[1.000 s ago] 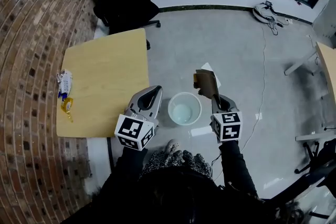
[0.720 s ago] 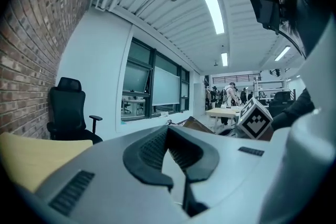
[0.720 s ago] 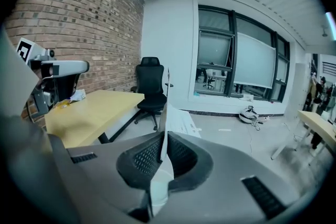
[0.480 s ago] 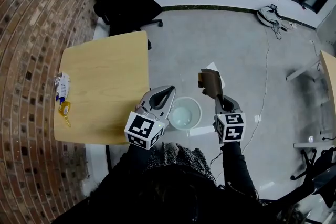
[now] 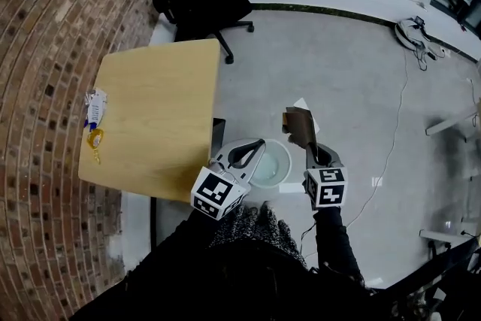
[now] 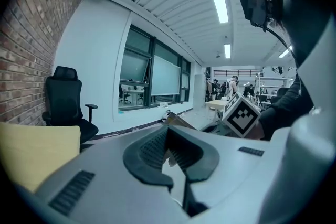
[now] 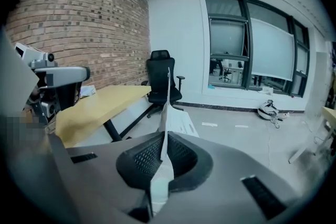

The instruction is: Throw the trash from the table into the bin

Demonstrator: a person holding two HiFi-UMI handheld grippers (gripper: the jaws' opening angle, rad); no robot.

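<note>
1. Trash for this trip is a brown sheet [image 5: 298,128], flat and stiff-looking. It stands upright in the right gripper [image 5: 312,154], above the floor and just to the right of the bin [image 5: 285,162], on its far side.
2. The right gripper's jaws are clenched on the sheet's lower edge. In the right gripper view it shows edge-on as a thin pale strip rising from between the pads [image 7: 152,152].
3. The left gripper [image 5: 258,143] lies over the near-left part of the bin's rim with its jaws pressed together. A pale sliver shows between them in the left gripper view. It may be only the surface behind seen through the slit, so I take this gripper as carrying nothing.
4. More trash waits on the table [image 5: 158,116]: crumpled wrappers [image 5: 95,107] and a yellow scrap [image 5: 94,139], both by its left edge next to the brick wall.
5. The step in hand looks like the delivery, since the sheet is at the bin but not yet over its mouth.
6. The next move calls for a short carry left until the sheet hangs above the opening, then letting the jaws part. The sheet is wide against the bin, so a tilt edge-down should help it fall inside.
</note>
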